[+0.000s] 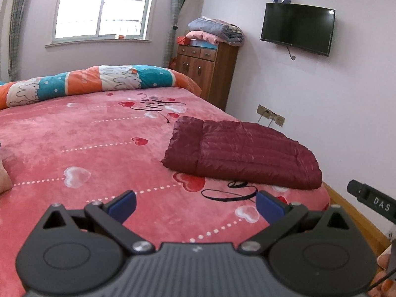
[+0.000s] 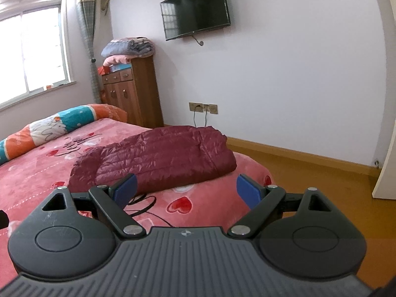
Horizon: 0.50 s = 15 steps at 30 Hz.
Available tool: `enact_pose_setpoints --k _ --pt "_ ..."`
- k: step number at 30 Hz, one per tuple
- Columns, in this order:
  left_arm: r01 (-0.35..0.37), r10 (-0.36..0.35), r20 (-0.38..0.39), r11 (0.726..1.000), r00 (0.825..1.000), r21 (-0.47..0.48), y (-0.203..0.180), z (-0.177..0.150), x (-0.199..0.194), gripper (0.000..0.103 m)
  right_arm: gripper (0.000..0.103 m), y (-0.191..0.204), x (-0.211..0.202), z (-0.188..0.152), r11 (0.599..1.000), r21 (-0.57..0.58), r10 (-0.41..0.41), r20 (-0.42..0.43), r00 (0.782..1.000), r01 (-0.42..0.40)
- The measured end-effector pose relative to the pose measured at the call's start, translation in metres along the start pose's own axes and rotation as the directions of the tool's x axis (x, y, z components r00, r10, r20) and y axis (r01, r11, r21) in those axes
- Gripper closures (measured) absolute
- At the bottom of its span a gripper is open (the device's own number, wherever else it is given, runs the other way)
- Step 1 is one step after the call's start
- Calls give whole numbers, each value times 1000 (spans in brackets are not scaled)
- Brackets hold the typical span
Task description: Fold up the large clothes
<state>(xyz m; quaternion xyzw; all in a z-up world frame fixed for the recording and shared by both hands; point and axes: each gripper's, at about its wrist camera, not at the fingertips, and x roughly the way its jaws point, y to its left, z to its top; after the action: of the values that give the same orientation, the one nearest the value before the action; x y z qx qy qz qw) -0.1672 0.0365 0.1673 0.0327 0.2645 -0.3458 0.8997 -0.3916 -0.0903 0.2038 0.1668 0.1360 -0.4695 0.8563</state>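
A dark red quilted down jacket [image 1: 243, 149] lies folded into a compact block near the right corner of the pink bed [image 1: 81, 136]. It also shows in the right wrist view [image 2: 160, 158], just beyond the fingers. My left gripper [image 1: 195, 206] is open and empty, held above the blanket in front of the jacket. My right gripper [image 2: 186, 189] is open and empty, a little short of the jacket's near edge. Part of the right gripper [image 1: 371, 199] shows at the right edge of the left wrist view.
A rolled orange, teal and white quilt [image 1: 91, 81] lies along the far side of the bed. A wooden cabinet [image 1: 205, 69] with folded blankets [image 1: 215, 31] stands by the wall. A TV [image 1: 298, 28] hangs on the wall. Wooden floor [image 2: 309, 188] lies right of the bed.
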Motion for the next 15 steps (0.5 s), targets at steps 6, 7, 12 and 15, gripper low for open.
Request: enact_pose_setpoints --k 6,7,12,15 --pt "14 -14 5 1000 1000 2 0 -4 3 1 0 2 -2 -3 1000 0 -3 -1 1000 3" --pt "16 -16 7 1000 1000 2 -1 -5 4 1 0 3 -3 -4 1000 -1 -4 -2 1000 4" --pt "21 -21 19 1000 1000 9 -3 -8 7 1 0 0 -3 -3 1000 5 -1 -6 1000 1" --pt "31 -31 15 999 999 10 -4 -10 9 1 0 -1 -3 -4 1000 9 5 -12 1000 -5"
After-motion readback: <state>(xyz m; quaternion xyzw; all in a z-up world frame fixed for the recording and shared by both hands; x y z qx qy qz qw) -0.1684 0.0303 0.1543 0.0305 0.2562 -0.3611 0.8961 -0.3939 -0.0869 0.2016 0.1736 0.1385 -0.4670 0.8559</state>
